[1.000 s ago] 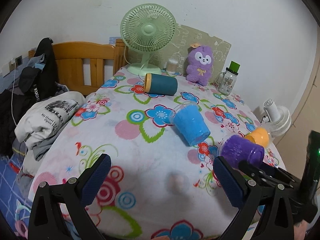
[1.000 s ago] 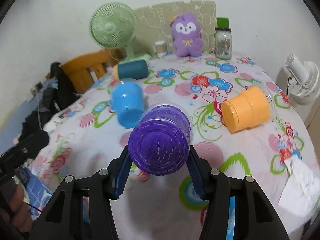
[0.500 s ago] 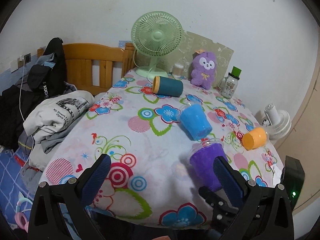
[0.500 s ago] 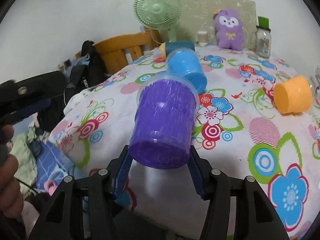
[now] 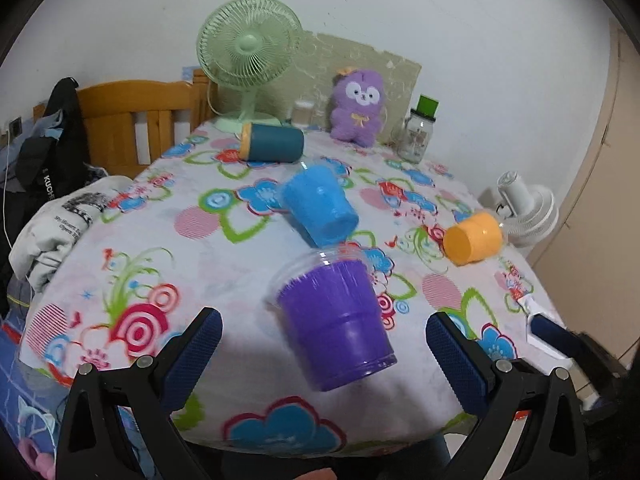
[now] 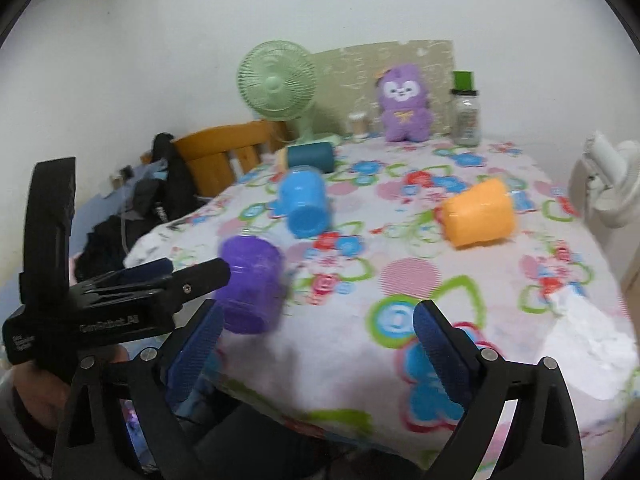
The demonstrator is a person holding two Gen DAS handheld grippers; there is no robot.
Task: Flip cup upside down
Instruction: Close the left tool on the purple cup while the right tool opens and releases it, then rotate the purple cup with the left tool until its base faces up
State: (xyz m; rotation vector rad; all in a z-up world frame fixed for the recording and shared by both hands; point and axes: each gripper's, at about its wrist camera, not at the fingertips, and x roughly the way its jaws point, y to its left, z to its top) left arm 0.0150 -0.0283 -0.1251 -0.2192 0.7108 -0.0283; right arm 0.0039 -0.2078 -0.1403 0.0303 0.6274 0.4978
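In the left wrist view, the purple cup (image 5: 336,320) is seen in the lower centre of the frame, between the two blue-padded fingers of the left gripper (image 5: 322,344) but touched by neither. The fingers are spread wide and nothing is held in them. The cup is tilted, its closed base turned toward the camera and lower right, its clear rim toward the upper left; whether its rim is resting on the flowered tablecloth (image 5: 168,240) cannot be told.

In the right wrist view, the right gripper (image 6: 316,344) is likewise seen spread wide, with nothing between its pads. The purple cup (image 6: 250,284) appears blurred at centre left of that frame, just above the left-hand pad and beside the black body of the other gripper, which fills the left side.

Above the purple cup in the left wrist view, a blue cup (image 5: 320,208) is lying on its side near the centre. An orange cup (image 5: 474,238) is lying on its side at the right. A dark teal cup (image 5: 274,142) with an orange end is lying on its side further up, below a green fan (image 5: 248,48). A purple plush toy (image 5: 358,108) and a glass jar (image 5: 418,136) with a green lid are standing at the far edge, upper right of centre. A white fan (image 5: 524,208) is seen at the right edge.
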